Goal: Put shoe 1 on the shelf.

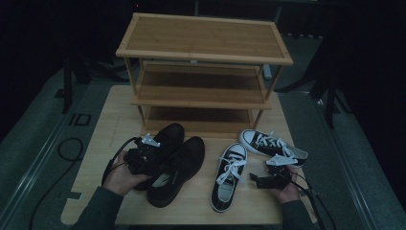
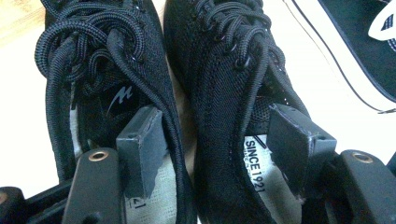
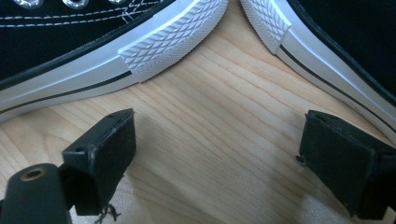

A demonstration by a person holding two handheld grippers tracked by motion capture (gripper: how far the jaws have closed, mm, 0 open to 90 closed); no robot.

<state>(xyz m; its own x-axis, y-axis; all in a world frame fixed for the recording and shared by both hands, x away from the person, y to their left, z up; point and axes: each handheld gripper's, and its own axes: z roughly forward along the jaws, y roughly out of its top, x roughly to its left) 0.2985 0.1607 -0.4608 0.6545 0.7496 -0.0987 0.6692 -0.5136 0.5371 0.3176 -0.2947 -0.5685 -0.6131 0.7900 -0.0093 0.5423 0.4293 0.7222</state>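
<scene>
Two black mesh sneakers lie side by side at the table's left centre. My left gripper hangs over their heel openings. In the left gripper view it is open: one jaw sits inside the left shoe and the other inside the right shoe, with their adjoining walls between them. Two black-and-white canvas sneakers lie at the right. My right gripper is open and empty over bare wood, facing the rubber ends of both canvas sneakers.
A three-tier wooden shoe rack stands at the back of the light wooden table, its shelves bare. Cables trail from both grippers off the table's front. Dark floor surrounds the table.
</scene>
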